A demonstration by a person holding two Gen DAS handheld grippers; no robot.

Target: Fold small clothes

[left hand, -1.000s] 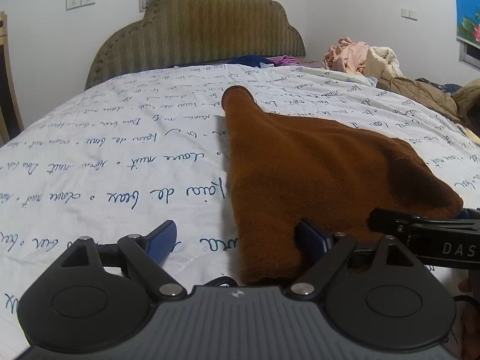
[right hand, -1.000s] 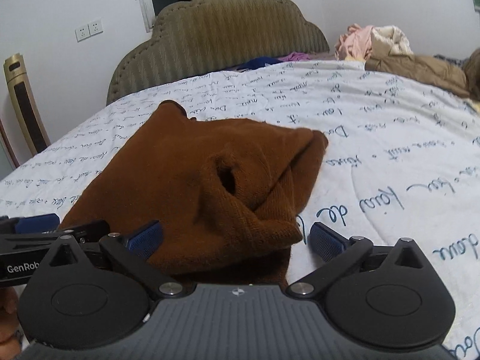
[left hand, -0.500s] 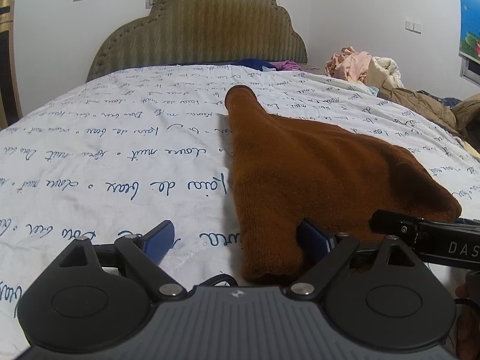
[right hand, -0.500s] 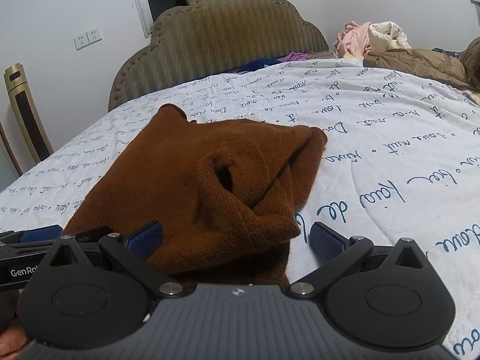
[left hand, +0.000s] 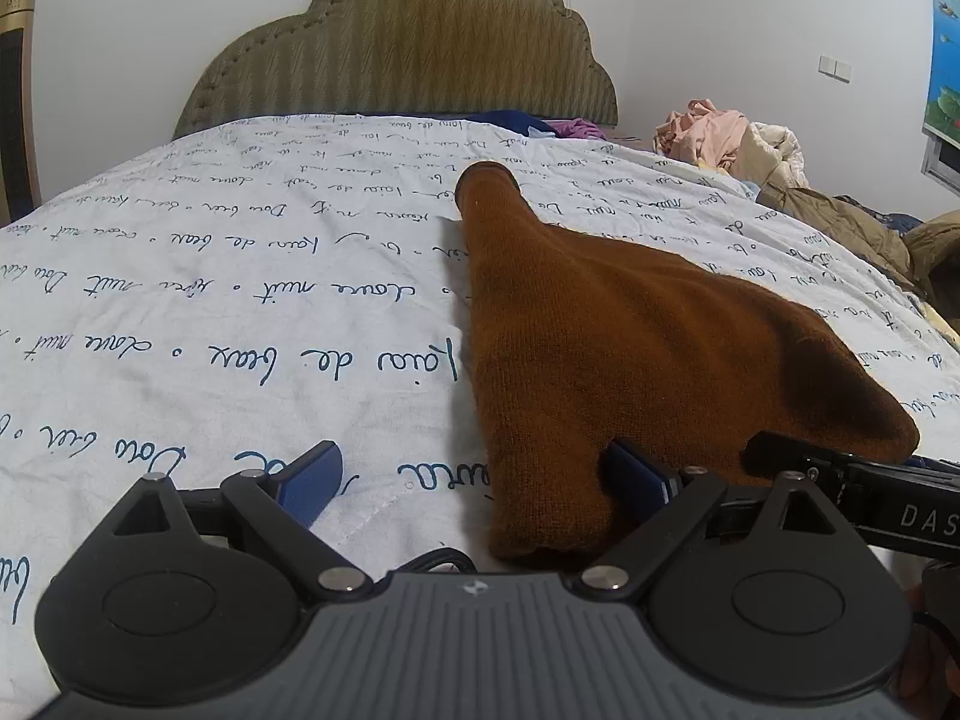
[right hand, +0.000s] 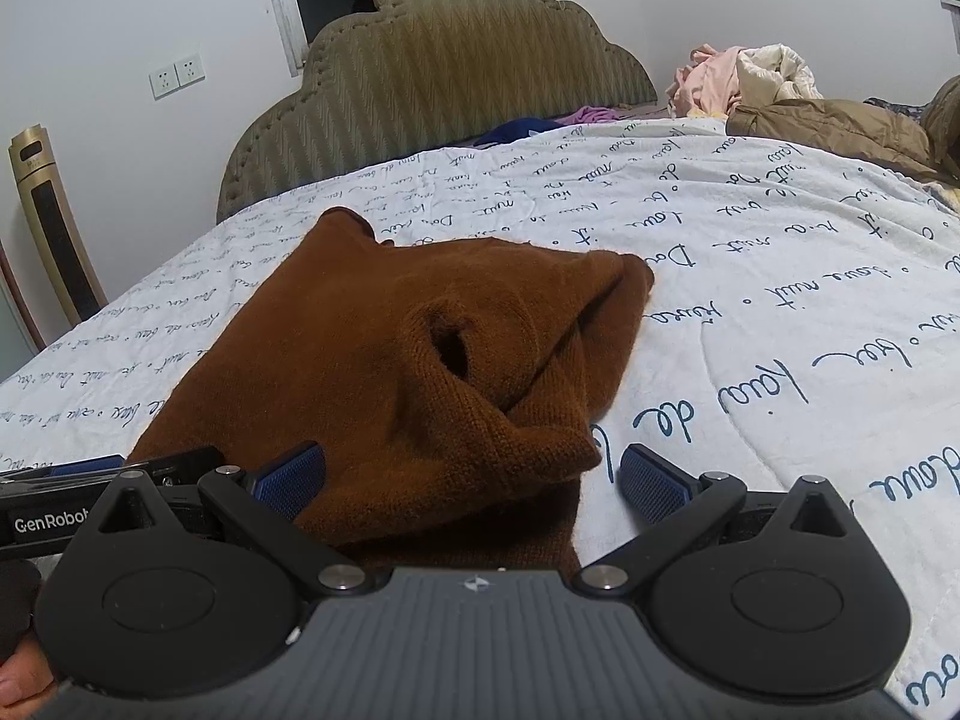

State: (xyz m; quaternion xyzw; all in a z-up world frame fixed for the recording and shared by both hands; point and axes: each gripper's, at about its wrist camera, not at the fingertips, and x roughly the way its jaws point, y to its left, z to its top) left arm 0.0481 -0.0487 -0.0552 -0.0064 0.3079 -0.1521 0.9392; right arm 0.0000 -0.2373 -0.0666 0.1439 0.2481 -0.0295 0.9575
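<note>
A brown knit sweater lies on the white quilt with blue script; one sleeve reaches toward the headboard. In the right wrist view the sweater is bunched, with a sleeve opening on top. My left gripper is open at the sweater's near left edge, its right finger over the knit and its left finger over the quilt. My right gripper is open around the sweater's near bunched corner. Neither holds anything.
An olive padded headboard stands at the far end. A pile of pink, cream and tan clothes lies at the far right of the bed. Blue and purple garments lie by the headboard. A gold tower fan stands at left.
Both grippers have tilted and risen a little, so the headboard and wall show more. The sweater lies as before and both grippers stay open.
</note>
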